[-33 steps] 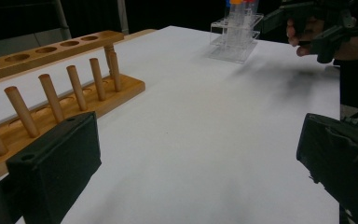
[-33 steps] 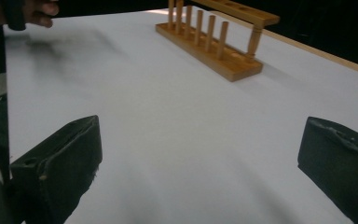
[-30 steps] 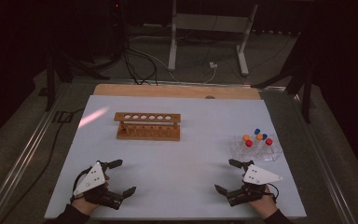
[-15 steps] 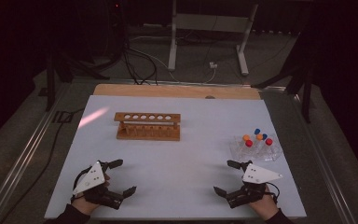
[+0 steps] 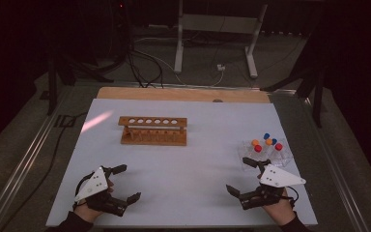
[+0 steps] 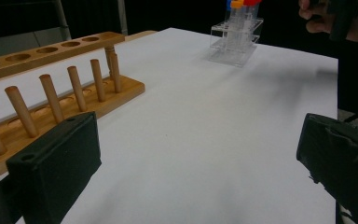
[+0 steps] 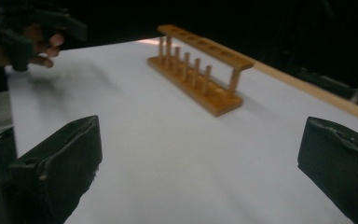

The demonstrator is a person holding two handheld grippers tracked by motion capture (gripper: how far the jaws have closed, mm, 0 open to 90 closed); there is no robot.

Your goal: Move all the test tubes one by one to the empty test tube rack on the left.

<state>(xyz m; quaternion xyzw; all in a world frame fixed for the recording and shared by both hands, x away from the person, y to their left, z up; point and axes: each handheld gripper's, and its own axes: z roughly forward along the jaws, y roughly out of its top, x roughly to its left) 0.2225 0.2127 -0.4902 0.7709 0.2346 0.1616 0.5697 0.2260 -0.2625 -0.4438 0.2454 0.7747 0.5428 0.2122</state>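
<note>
Left claw [image 5: 125,182]: held wide open at the near-left corner of the worktop [image 5: 198,174], nothing gripped.
Right claw [image 5: 241,175]: held wide open at near right, nothing gripped.
Wooden rack [image 5: 152,130]: set mid-worktop, holes unfilled.
Capped tubes [image 5: 266,143]: seated in clear stand [image 5: 270,153], just beyond right claw.

High view looks down; both low tool views share the wooden rack [image 5: 153,130].
</note>
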